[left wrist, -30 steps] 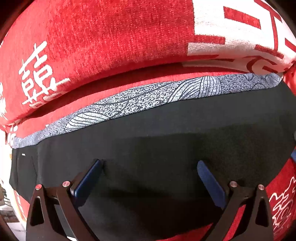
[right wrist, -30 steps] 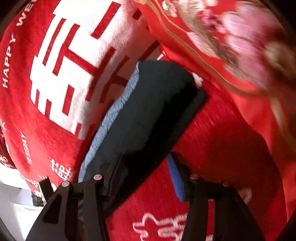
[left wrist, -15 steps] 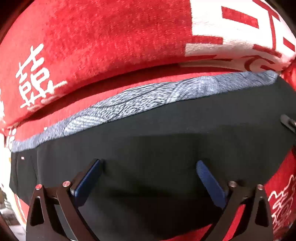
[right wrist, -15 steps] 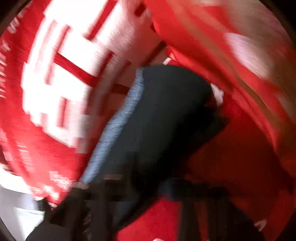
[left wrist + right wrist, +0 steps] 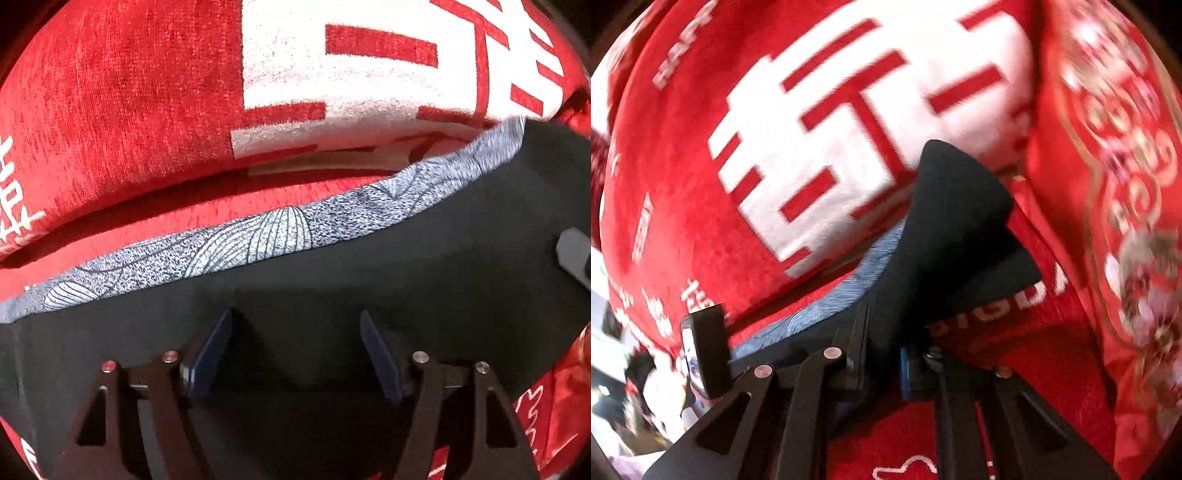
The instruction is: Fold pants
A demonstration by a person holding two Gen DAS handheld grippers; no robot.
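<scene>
Black pants (image 5: 424,280) with a grey patterned band (image 5: 280,236) lie across a red cover. My left gripper (image 5: 295,334) points down onto the black cloth near the band. Its jaws are closing with the cloth between them, and the blue pads do not visibly pinch it. In the right wrist view my right gripper (image 5: 882,356) is shut on one end of the pants (image 5: 953,221). That end stands up off the cover in a raised fold, with the band (image 5: 849,295) trailing to the left. A grey fingertip (image 5: 574,254) shows at the left wrist view's right edge.
A red cushion (image 5: 147,110) with big white characters (image 5: 849,122) lies just behind the pants. Red fabric with a gold and pink flower pattern (image 5: 1126,184) rises on the right. A black boxy part (image 5: 705,350) stands at the lower left of the right wrist view.
My left jaws have narrowed and that view has slid right along the pants. My right gripper has shut on the pants' end, rolled and lifted it off the cover.
</scene>
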